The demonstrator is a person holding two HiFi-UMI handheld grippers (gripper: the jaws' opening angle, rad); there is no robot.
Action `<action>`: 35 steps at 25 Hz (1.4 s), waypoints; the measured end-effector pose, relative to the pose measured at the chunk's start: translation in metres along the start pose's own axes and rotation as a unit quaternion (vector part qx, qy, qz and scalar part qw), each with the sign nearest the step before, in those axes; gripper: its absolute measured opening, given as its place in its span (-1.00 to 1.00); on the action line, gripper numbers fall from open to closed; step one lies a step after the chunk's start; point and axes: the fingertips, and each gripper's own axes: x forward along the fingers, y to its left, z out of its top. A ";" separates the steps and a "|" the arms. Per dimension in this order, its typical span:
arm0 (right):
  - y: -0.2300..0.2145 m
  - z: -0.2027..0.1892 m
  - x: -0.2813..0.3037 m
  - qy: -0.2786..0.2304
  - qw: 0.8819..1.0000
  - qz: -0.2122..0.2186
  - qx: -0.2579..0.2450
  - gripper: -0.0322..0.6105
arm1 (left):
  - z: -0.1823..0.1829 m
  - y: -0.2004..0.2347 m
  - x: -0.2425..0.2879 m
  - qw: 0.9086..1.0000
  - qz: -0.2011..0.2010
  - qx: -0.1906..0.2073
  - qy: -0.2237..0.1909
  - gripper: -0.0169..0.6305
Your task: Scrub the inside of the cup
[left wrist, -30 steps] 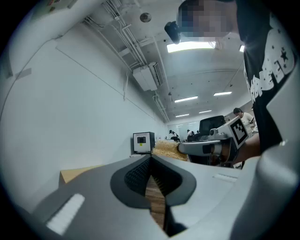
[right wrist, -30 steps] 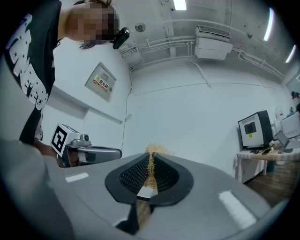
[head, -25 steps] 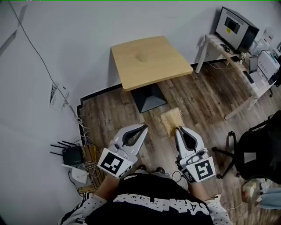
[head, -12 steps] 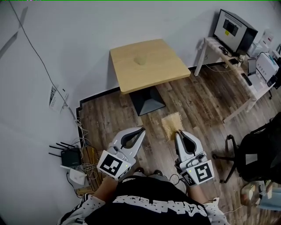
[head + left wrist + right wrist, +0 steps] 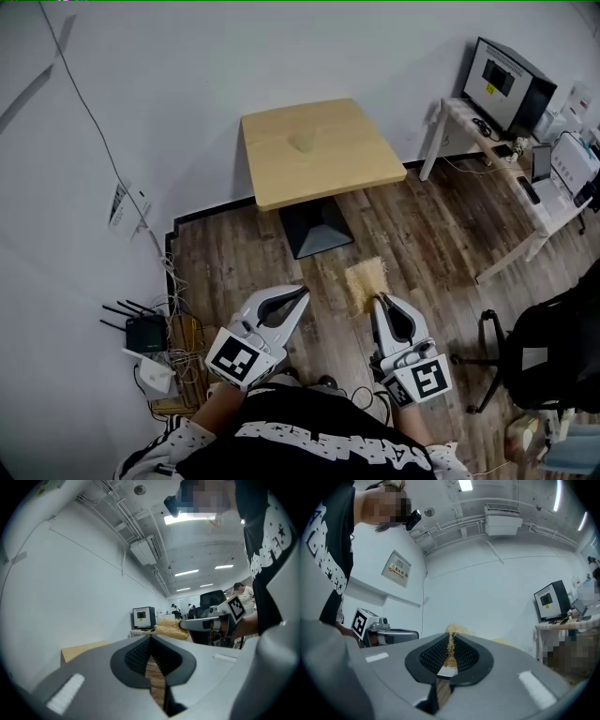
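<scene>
Holding both tools level, scrubber clamped, table ahead

Looking down from the head camera, I have both tools out in front of me over the wood-plank floor (image 5: 422,234). My right gripper (image 5: 379,301) is clamped on a straw-coloured loofah pad (image 5: 366,277). In the right gripper view the fibres are squeezed between the ribbed pads, with a tuft poking past the tips. My left gripper (image 5: 303,292) has its jaws together and nothing in them, only floor showing through the slot behind the tips. The two tools sit side by side, not touching. Ahead, against the white wall (image 5: 281,56), stands a square wooden table (image 5: 352,155) on a dark pedestal. One small tan thing (image 5: 302,142) sits near the middle of the tabletop, well apart from both tools. It's too small for me to call it the cup.
</scene>
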 end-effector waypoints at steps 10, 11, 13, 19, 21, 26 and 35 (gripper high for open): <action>-0.018 -0.014 -0.006 0.025 0.999 0.020 0.015 -0.80 | 0.003 -0.006 0.004 1.000 0.029 0.009 0.007 -0.94; -0.020 -0.016 -0.006 0.031 0.999 0.022 0.013 -0.80 | 0.004 -0.006 0.004 0.999 0.033 0.006 0.009 -0.94; -0.021 -0.018 -0.004 0.035 0.999 0.032 0.012 -0.80 | 0.006 -0.007 0.004 0.999 0.041 -0.004 0.009 -0.94; -0.010 -0.028 0.006 0.042 0.997 0.065 0.015 -0.80 | -0.002 -0.005 -0.006 0.998 0.065 0.004 0.016 -0.94; -0.009 -0.030 0.008 0.042 0.997 0.070 0.012 -0.80 | -0.005 -0.001 -0.008 0.997 0.075 0.003 0.017 -0.94; -0.017 -0.033 0.018 0.048 0.996 0.070 0.013 -0.80 | -0.006 0.008 -0.001 0.997 0.078 0.007 0.008 -0.94; -0.043 -0.038 0.062 0.057 0.997 0.041 -0.009 -0.80 | -0.014 0.054 0.039 0.999 0.048 -0.018 -0.017 -0.94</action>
